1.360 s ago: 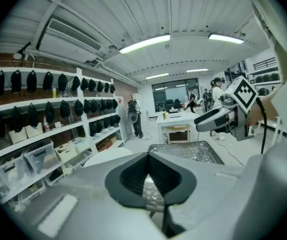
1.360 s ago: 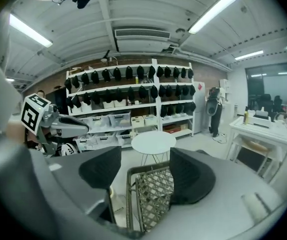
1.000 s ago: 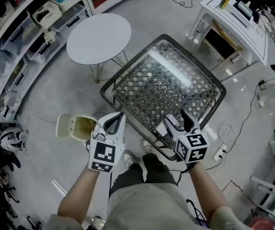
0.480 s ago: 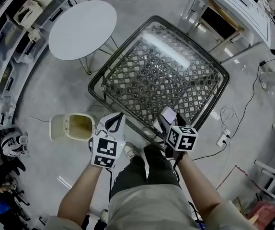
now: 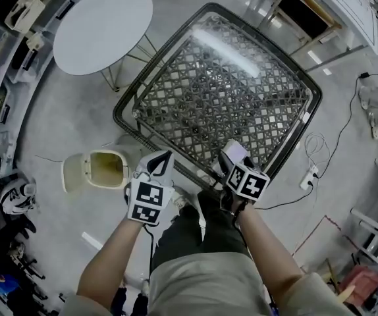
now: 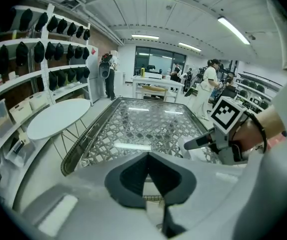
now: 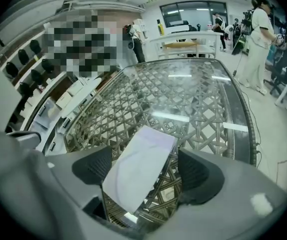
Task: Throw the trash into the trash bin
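Head view: two grippers work at the near edge of one glass-topped lattice surface [image 5: 228, 78]. The left gripper [image 5: 159, 163] hangs over the floor, just beside the single open trash bin [image 5: 100, 153]. The right gripper [image 5: 228, 164] is at the surface's near edge with one white sheet of paper [image 5: 235, 150] at its tip. One round white table [image 5: 103, 28] stands beyond the bin. Left gripper view: the left gripper [image 6: 148, 159] has its two fingers clenched together on nothing. Ahead lie the surface [image 6: 143, 124] and the round table [image 6: 58, 118], with the right gripper [image 6: 203, 141] alongside. Right gripper view: the right gripper [image 7: 143, 164] has just been opening. Its two fingers stand released, with the paper [image 7: 138, 171] lying loose between them above the surface [image 7: 183, 94].
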`<move>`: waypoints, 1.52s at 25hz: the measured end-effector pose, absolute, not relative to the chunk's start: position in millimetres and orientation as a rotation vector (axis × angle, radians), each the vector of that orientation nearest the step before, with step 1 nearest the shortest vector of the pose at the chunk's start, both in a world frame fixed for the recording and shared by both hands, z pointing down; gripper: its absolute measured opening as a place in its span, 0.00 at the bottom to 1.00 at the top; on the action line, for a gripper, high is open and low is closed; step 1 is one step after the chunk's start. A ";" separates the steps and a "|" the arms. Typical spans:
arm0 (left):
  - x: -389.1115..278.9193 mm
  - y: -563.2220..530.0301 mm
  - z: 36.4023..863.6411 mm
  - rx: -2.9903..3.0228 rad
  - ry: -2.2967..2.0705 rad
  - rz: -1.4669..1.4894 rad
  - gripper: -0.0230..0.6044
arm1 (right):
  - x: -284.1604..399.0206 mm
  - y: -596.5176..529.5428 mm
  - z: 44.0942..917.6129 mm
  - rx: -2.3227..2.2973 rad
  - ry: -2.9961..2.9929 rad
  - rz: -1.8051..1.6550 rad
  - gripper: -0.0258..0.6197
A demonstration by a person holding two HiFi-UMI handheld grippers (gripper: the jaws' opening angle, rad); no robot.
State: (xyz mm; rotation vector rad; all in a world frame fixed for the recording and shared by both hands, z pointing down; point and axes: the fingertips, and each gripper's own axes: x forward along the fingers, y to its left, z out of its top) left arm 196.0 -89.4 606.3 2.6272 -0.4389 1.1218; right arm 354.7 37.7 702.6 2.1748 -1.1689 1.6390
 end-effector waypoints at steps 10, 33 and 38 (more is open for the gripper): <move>188.6 -97.0 615.8 2.616 -0.452 1.133 0.04 | 349.3 28.4 712.8 2.130 -1.160 1.639 0.62; 98.7 -132.5 467.3 2.678 -0.941 0.861 0.04 | 321.7 -70.1 504.0 2.140 -1.846 1.397 0.42; 42.9 -141.6 394.5 2.704 -1.184 0.766 0.04 | 274.5 -105.7 406.4 2.039 -2.157 1.173 0.42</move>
